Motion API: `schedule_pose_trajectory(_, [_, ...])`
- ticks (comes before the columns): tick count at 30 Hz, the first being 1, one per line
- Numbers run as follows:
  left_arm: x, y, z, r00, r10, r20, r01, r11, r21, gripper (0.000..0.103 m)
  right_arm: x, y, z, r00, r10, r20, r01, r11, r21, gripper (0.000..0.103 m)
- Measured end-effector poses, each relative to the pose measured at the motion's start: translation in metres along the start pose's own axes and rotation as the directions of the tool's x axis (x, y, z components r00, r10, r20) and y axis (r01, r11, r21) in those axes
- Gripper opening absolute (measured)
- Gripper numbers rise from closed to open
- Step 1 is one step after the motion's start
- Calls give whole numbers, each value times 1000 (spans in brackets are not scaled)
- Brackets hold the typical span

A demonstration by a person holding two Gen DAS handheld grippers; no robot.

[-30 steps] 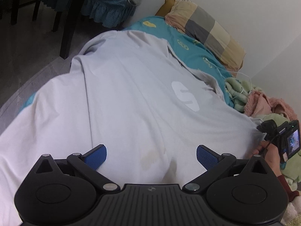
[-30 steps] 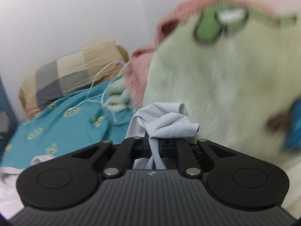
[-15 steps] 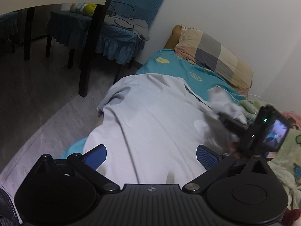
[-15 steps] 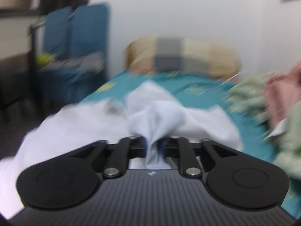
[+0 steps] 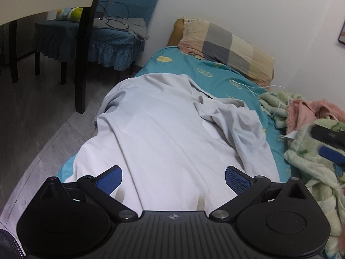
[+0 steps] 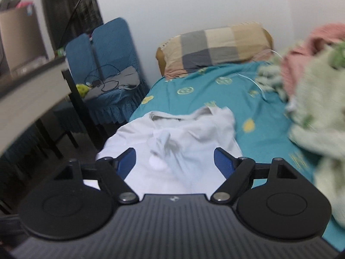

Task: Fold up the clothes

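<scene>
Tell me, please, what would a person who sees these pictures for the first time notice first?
A large pale grey cotton shirt lies spread on the teal patterned bedsheet, one side folded over its middle. Behind it, a beige and grey checked pillow leans at the white wall. On the right lies a heap of light green and pink fleece blankets.

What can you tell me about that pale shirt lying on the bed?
The pale grey-white thin cotton shirt lies spread along the teal patterned bedsheet, collar toward the checked pillow. Its sleeve side nearer the wall is folded over onto the body in a rumpled flap; the rest lies fairly flat. Neither gripper touches it.
</scene>
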State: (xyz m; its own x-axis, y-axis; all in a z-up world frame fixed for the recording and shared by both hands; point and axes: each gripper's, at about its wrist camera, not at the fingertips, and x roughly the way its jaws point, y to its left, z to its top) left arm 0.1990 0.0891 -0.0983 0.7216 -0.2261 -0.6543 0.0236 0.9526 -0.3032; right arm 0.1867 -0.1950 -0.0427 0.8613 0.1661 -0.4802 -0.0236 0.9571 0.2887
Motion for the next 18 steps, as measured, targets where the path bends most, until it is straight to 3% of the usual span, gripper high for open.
schedule_pose_trajectory(5, [-29, -25, -17, 1000, -28, 6, 28, 996, 81, 103, -101, -16, -22, 999, 4, 52, -8, 997, 72, 81])
schedule_pose_trajectory(10, [-45, -56, -38, 992, -106, -68, 112, 989, 96, 101, -157, -53, -38, 990, -52, 133, 27, 982, 188, 81])
schedule_pose_trajectory(14, [-45, -83, -57, 967, -200, -159, 205, 979, 12, 98, -171, -82, -35, 983, -70, 172, 25, 968, 251, 81])
schedule_pose_trajectory(18, [-34, -121, -90, 926, -263, -269, 268, 963, -19, 89, -167, -114, -36, 981, -51, 186, -13, 944, 329, 81])
